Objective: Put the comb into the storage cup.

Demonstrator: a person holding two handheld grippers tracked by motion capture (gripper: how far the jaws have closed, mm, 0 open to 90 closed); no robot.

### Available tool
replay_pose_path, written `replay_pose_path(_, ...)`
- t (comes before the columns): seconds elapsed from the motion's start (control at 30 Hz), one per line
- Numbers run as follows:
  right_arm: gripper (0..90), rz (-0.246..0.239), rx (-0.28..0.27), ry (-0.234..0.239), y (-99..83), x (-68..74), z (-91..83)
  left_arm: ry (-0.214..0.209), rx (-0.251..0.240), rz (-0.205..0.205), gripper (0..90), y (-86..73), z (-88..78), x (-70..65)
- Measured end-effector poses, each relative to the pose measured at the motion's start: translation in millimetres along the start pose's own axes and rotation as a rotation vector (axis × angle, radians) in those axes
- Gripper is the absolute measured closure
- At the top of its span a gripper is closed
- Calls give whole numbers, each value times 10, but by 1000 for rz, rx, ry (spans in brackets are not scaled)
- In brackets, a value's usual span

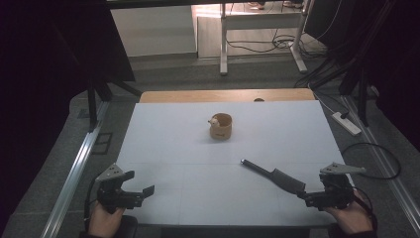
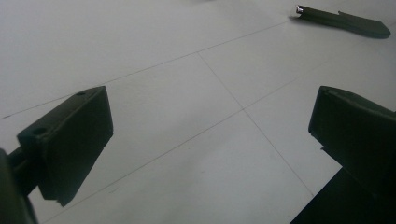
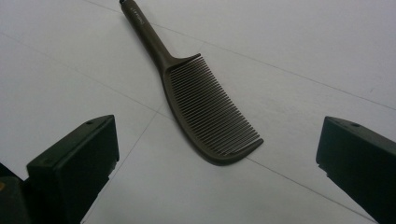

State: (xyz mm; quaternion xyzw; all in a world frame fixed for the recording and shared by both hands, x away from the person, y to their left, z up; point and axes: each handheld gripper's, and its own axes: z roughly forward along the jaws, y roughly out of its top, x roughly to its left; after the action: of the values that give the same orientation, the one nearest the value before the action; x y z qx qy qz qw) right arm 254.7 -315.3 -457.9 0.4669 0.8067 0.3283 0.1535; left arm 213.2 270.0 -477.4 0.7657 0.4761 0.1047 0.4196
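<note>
Two hands rest low at the table's [image 1: 163, 148] near edge, one by each corner. Right gripper [image 1: 308, 197], jaws wide apart, points at the comb [image 1: 275, 176] lying flat just ahead. Left gripper [image 1: 141, 194] gapes too, holding nothing.

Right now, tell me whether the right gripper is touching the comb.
Apart. In the right gripper view the comb lies flat on the table, with white surface between it and both wide-open jaws of the right gripper.
</note>
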Motion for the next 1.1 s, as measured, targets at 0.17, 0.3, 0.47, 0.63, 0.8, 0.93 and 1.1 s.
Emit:
replay_pose_path(0.17,0,-16,12,12,7,10,12,-1,2,1,7,1,4,-1)
replay_pose_path(0.3,0,-70,-5,6,10,43,7,-4,4,-1,9,1,5,3)
replay_pose_path(0.47,0,-91,-23,23,33,53,15,-7,5,-3,10,2,6,7)
replay_pose_path(0.63,0,-99,-32,45,47,57,26,-10,5,-4,12,2,7,9)
replay_pose_path(0.8,0,-95,-20,62,68,58,56,-10,5,-6,14,2,8,10)
replay_pose_path(0.93,0,-100,-8,69,80,72,86,-10,7,-7,15,2,8,12)
replay_pose_path(1.1,0,-102,13,53,98,96,126,-12,7,-8,17,2,9,14)
